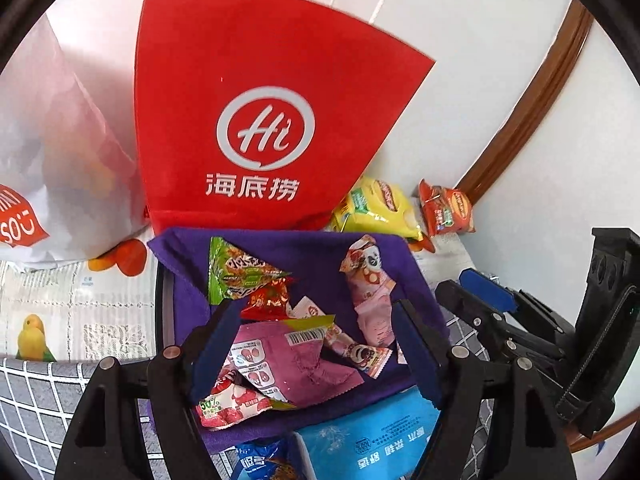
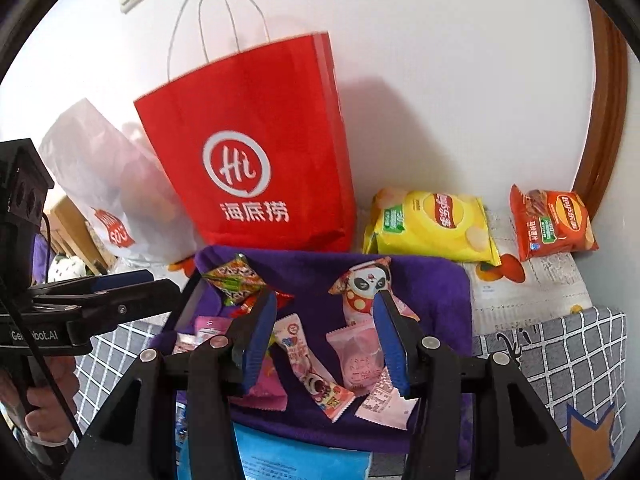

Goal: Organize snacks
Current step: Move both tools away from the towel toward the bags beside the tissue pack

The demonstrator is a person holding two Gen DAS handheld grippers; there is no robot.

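Observation:
Several small snack packets lie on a purple cloth (image 1: 304, 252) (image 2: 432, 280). Among them are a green packet (image 1: 236, 272) (image 2: 234, 278), a panda packet (image 1: 364, 276) (image 2: 362, 292), a pink pouch (image 1: 296, 364) and a long pink bar (image 2: 310, 368). My left gripper (image 1: 316, 312) is open above the pink pouch, holding nothing. My right gripper (image 2: 326, 300) is open above the long pink bar and a pale pink packet (image 2: 360, 356), holding nothing. It also shows at the right of the left wrist view (image 1: 492, 292).
A red paper bag (image 1: 256, 120) (image 2: 256, 160) stands behind the cloth against the wall, with a white bag (image 1: 52, 152) (image 2: 108, 188) to its left. A yellow chip bag (image 2: 432, 224) (image 1: 376, 208) and an orange chip bag (image 2: 552, 224) (image 1: 448, 208) lie at the back right. A blue packet (image 1: 368, 436) lies in front.

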